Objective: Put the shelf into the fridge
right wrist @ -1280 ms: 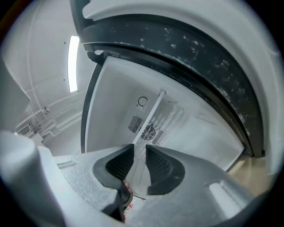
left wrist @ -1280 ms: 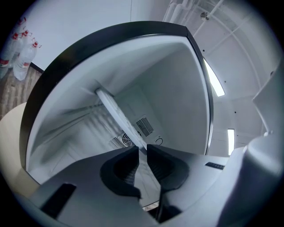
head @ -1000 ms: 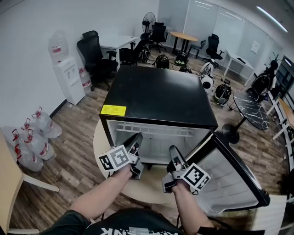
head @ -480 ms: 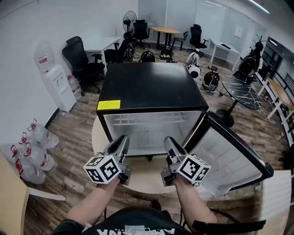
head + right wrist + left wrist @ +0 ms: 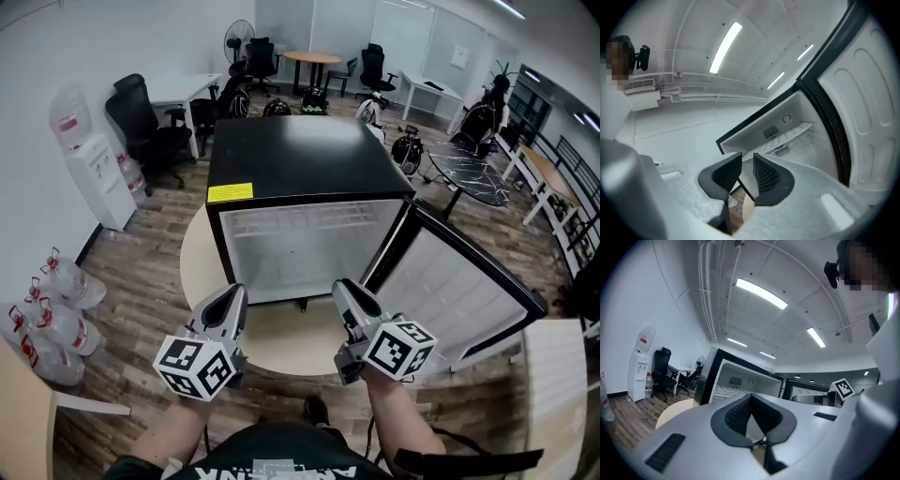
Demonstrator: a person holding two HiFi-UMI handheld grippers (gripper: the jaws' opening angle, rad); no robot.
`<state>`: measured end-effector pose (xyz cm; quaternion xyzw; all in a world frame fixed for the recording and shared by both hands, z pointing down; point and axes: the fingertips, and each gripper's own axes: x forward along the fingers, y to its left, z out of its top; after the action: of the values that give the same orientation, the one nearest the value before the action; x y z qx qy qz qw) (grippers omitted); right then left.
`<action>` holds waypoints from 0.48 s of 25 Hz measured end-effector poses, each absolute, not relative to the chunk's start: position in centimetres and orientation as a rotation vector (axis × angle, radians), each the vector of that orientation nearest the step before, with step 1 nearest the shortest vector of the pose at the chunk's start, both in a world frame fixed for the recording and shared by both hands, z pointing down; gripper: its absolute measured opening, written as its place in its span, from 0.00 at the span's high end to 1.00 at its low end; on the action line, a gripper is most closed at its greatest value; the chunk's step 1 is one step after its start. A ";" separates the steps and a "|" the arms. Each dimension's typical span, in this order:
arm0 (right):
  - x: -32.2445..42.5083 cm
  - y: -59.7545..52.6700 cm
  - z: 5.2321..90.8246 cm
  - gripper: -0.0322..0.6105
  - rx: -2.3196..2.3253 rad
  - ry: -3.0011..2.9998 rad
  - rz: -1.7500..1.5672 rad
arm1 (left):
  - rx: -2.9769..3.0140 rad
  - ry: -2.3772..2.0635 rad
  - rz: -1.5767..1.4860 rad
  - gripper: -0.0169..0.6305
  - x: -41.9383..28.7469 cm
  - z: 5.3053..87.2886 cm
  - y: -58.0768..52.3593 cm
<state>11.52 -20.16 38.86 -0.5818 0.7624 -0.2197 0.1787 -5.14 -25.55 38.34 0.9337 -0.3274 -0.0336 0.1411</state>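
Observation:
A black mini fridge (image 5: pixel 300 159) stands on a round beige table (image 5: pixel 281 342), its door (image 5: pixel 450 281) swung open to the right. A white wire shelf (image 5: pixel 305 220) lies flat high inside the white cabinet, also showing in the left gripper view (image 5: pixel 731 391) and the right gripper view (image 5: pixel 787 136). Both grippers hover in front of the fridge, outside it and over the table's near edge. My left gripper (image 5: pixel 228 305) (image 5: pixel 751 397) has its pads meeting at the tips, empty. My right gripper (image 5: pixel 349 300) (image 5: pixel 747 157) shows a narrow gap between its pads with nothing in it.
A water dispenser (image 5: pixel 89 159) and several water bottles (image 5: pixel 47 309) stand along the left wall. Office chairs (image 5: pixel 141 127) and desks fill the back. A dark round table (image 5: pixel 469 178) sits right of the fridge, and a pale tabletop edge (image 5: pixel 553 394) lies near right.
Both grippers have drawn back from the fridge opening toward me and sit lower in view. The view has pulled back, showing the open door more fully.

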 end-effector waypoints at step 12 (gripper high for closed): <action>9.1 -14.7 37.9 0.86 -1.895 2.250 -0.418 | 2.776 -0.838 -0.033 0.97 -7.7 37.9 -22.7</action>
<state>9.14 -14.71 37.89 -0.6355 0.7545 -0.1401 0.0849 -7.72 -22.65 37.87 0.9503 -0.2869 -0.0115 0.1203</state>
